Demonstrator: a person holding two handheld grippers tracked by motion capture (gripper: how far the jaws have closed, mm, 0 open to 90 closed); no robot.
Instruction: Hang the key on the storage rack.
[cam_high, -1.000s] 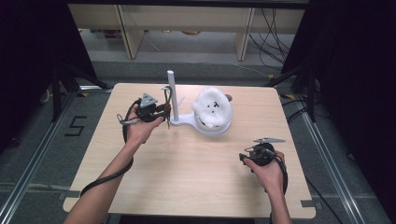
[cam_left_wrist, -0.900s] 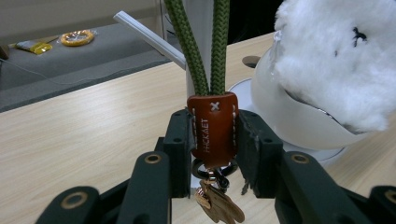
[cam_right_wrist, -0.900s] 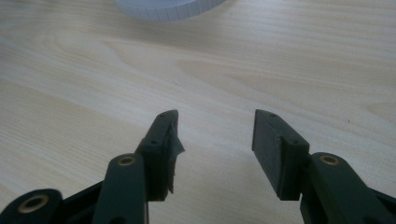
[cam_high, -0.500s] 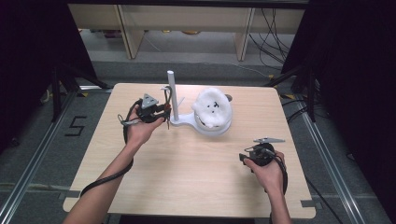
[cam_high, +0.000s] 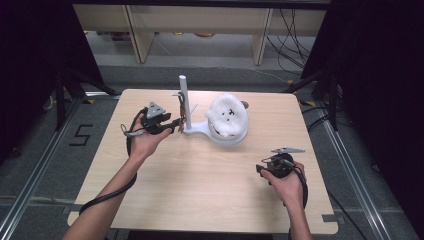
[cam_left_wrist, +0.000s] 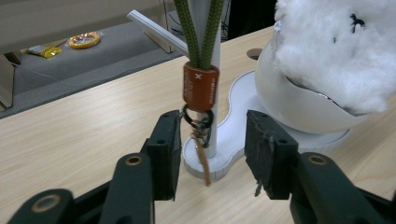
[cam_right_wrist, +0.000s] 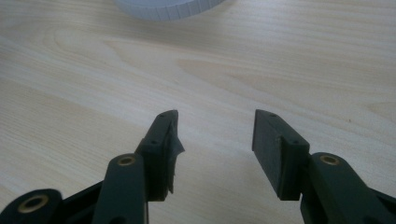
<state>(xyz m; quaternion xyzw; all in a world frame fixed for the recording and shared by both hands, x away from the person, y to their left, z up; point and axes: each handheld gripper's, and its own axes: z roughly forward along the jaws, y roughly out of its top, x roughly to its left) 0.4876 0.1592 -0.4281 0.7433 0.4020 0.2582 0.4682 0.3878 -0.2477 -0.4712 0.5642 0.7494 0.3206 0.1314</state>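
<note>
1. Pale wood forms the table (cam_high: 200, 185), and a white stand (cam_high: 200, 131) sits toward its 12 o'clock edge: a flat base with an upright white post (cam_high: 183, 95) at one end and a round white bowl (cam_high: 227, 136) at the other.
2. White fluffy stuffing (cam_high: 227, 114) with small black marks fills the bowl and rises above its rim.
3. Green cord (cam_left_wrist: 198, 28) hangs down the post, gathered by an orange-brown sleeve (cam_left_wrist: 201, 87); below it a dark metal ring and clasp (cam_left_wrist: 200, 125) carry a thin brown strip that reaches almost to the base.
4. Left gripper (cam_left_wrist: 212, 154), at 9 o'clock of the stand, has its jaws parted wide on either side of the ring and clasp, with the left jaw's tip just beside the ring; whether it touches I cannot tell.
5. Right gripper (cam_right_wrist: 215, 149), near the table's 4 o'clock corner and well apart from the stand, holds its jaws wide apart over bare wood, gripping nothing.
</note>
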